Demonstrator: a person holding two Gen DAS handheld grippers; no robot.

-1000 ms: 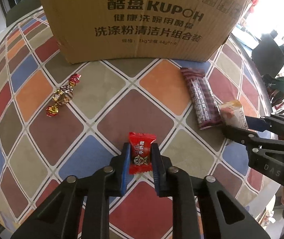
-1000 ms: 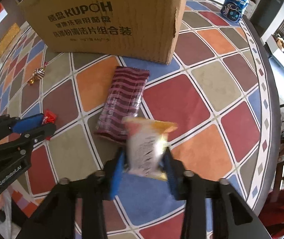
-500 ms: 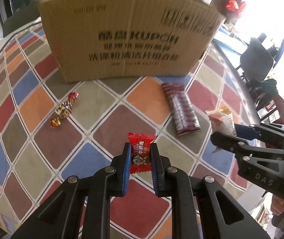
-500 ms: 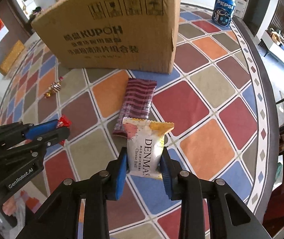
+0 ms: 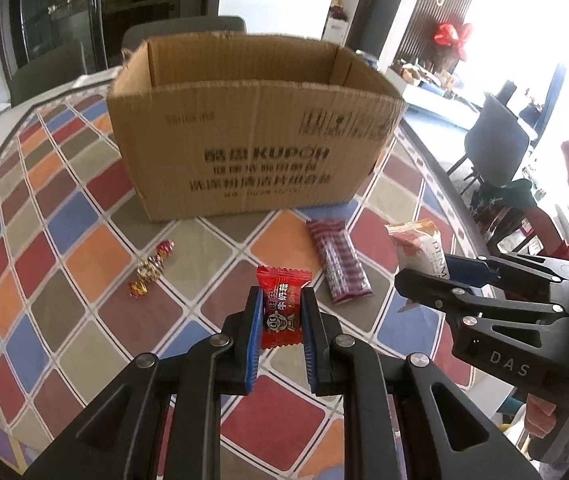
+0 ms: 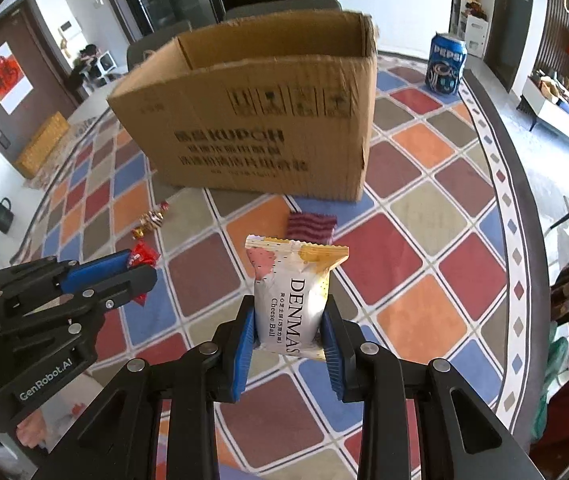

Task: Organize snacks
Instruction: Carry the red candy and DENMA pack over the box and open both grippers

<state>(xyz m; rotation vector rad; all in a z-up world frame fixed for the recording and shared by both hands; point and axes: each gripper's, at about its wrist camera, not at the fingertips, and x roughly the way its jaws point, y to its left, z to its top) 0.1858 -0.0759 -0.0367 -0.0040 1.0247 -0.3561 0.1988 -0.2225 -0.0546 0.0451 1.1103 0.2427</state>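
Left wrist view: left gripper clamps red candy upright, off table. Right gripper pinches Denmas cheese ball pack, long axis vertical. Open cardboard box lies far, straight ahead; right gripper seems nearer.

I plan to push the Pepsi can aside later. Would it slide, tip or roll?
The Pepsi can stands upright on the tablecloth, so a low push would probably slide it. A high push may tip it, and then its round body would likely roll. Whether it is full cannot be seen.
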